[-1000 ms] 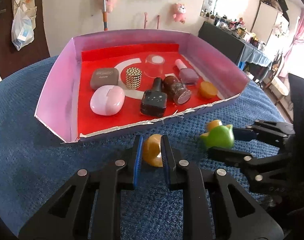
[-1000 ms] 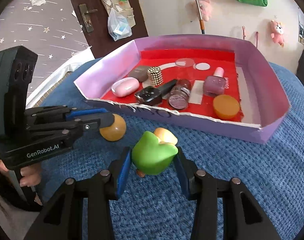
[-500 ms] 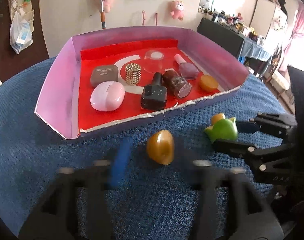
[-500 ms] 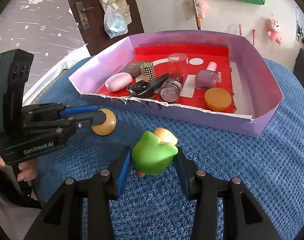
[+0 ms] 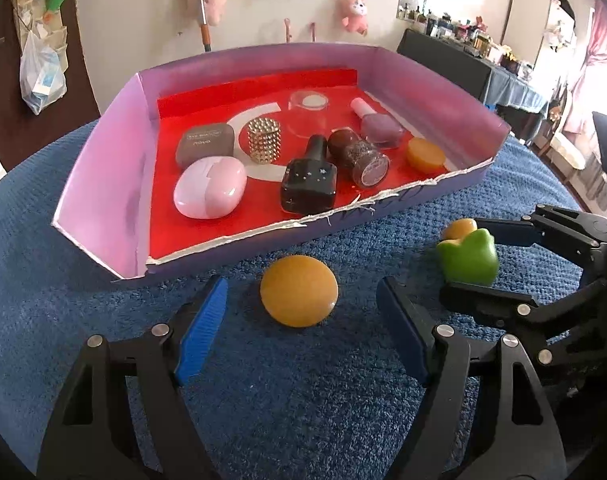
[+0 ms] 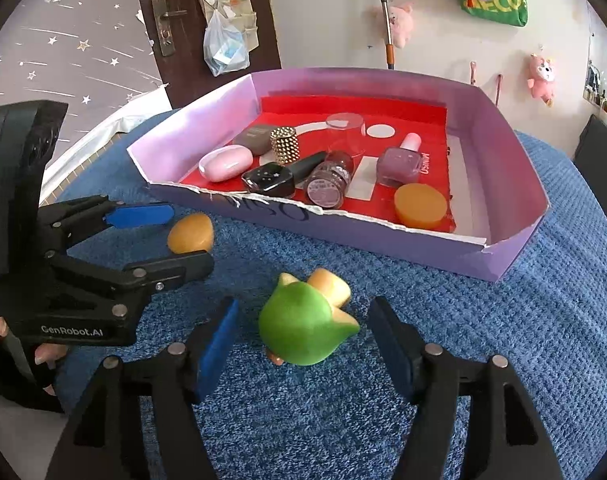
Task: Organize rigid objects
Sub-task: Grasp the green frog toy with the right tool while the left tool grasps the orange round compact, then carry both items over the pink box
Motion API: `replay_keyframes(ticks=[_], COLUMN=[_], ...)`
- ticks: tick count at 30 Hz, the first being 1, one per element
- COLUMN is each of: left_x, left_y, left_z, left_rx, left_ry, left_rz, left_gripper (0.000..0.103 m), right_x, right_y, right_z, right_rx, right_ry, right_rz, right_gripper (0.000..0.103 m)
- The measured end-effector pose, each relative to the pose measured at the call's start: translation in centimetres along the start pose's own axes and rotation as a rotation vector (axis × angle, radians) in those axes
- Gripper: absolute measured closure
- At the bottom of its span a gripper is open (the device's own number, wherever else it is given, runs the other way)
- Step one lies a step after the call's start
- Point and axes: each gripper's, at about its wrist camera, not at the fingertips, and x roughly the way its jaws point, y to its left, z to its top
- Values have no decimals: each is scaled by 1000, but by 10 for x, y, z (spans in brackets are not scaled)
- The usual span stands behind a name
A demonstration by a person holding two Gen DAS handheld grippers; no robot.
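On the blue textured cloth covering the counter (image 5: 83,320), the left gripper (image 5: 301,332) stands with its blue-padded jaws spread apart, having just been opening, and the flat round amber-yellow disc (image 5: 299,296) lies on the cloth between them, clear of both pads. The right gripper (image 6: 303,344) has likewise just been opening; its jaws are apart, and the small green rounded toy figure with pale orange parts (image 6: 303,328) rests on the cloth between them, touching neither pad. Just beyond both things sits the shallow lilac cardboard tray with a red floor (image 5: 103,184). Inside it lie a pink oval case (image 5: 209,194), a grey-brown compact (image 5: 205,144), a gold studded cylinder (image 5: 265,142), a black nail polish bottle (image 5: 309,182), a glittery brown bottle (image 5: 359,156), a mauve nail polish bottle (image 5: 377,126) and another amber disc (image 5: 425,154).
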Motion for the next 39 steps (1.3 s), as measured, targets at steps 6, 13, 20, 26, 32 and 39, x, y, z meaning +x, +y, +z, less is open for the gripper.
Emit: replay_keyframes(ticks=[6, 13, 20, 26, 32, 39], left_x=[5, -3, -10, -26, -44, -29], left_y=[-2, 5, 4, 8, 18, 46], left_z=[0, 1, 4, 11, 43, 117], left_rx=[6, -39, -40, -57, -50, -47], left_ry=[5, -7, -29, -72, -105, -84], left_rz=[13, -22, -30, -71, -154, -130], left_gripper=[68, 68, 68, 68, 68, 68], right_x=[2, 0, -6, -9, -38, -41], right_y=[1, 2, 7, 0, 1, -19], right_z=[0, 0, 2, 7, 37, 109], right_rx=[-8, -3, -16, 20, -4, -35], right_ry=[3, -13, -41, -51, -133, -178], right_rz=[32, 47, 66, 98, 115, 28], right_gripper=[46, 53, 53, 53, 53, 53])
